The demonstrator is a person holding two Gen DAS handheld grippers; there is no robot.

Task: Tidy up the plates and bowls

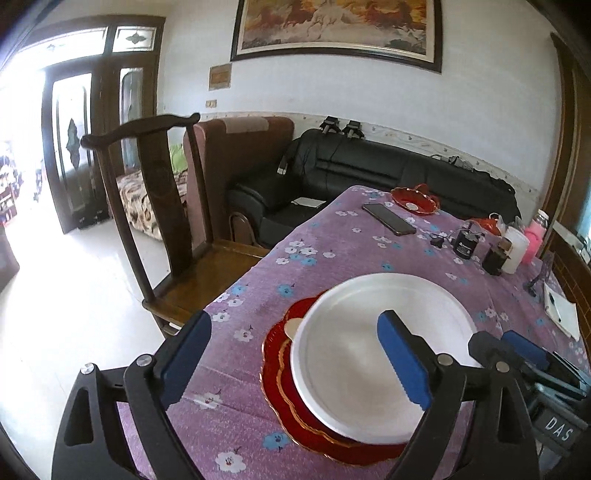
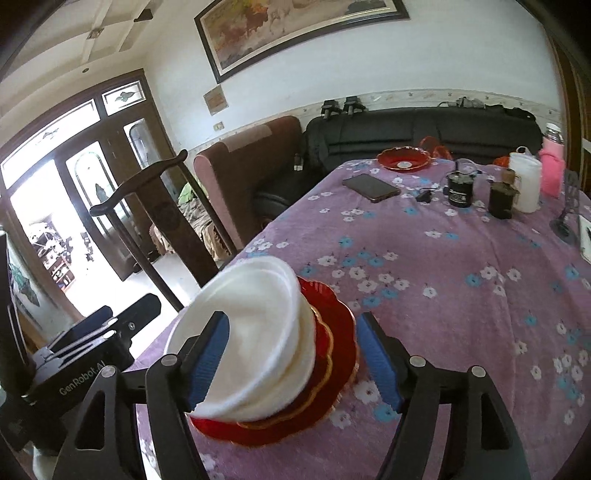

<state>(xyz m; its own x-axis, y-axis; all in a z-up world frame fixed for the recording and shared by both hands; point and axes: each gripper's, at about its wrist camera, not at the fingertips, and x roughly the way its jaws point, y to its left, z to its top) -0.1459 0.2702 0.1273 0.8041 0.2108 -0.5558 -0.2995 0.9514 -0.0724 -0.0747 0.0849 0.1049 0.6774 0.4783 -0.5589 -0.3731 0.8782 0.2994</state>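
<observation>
White walls carry a framed horse painting (image 1: 338,27); a black sofa (image 1: 369,173) stands far, sunlit glazed doors (image 1: 70,147) left.

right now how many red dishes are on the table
3 that show: two red plates stacked under the white bowls near the table's left edge, and one red dish at the far end beside the phone. More may be hidden under the stack.

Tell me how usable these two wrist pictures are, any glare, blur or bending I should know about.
Left wrist view: the doorway is blown out white, the fisheye curves the wall and door frame, and the white bowl on the red plates is fairly sharp. Right wrist view: the bowl stack's rims are smeared by motion blur, the door glass glares, and the far table items stay readable.
</observation>
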